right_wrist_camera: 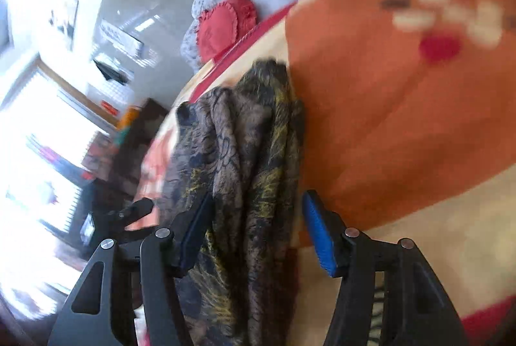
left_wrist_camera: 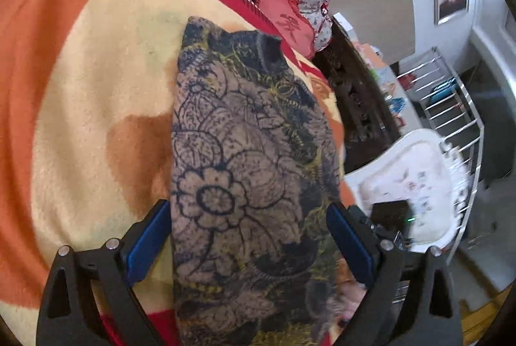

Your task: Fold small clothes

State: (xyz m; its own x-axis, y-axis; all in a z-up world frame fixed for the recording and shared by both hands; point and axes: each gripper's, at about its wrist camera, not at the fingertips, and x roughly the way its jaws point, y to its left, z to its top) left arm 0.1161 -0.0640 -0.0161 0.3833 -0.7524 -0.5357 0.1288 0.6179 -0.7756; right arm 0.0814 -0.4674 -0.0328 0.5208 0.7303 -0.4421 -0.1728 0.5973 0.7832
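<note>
The left gripper (left_wrist_camera: 248, 236) stands wide, its blue pads clear of the floral patterned garment (left_wrist_camera: 245, 159) lying between them. The right gripper (right_wrist_camera: 254, 230) is likewise spread around the garment, gripping nothing. The garment lies on the orange-and-cream blanket (left_wrist_camera: 80, 94); red cushions (right_wrist_camera: 222, 26) sit beyond.

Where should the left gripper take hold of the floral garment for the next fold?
Probably the near end of the floral garment, between the open left gripper. It lies as a long strip running away across the blanket, so pinch across its width there.
</note>
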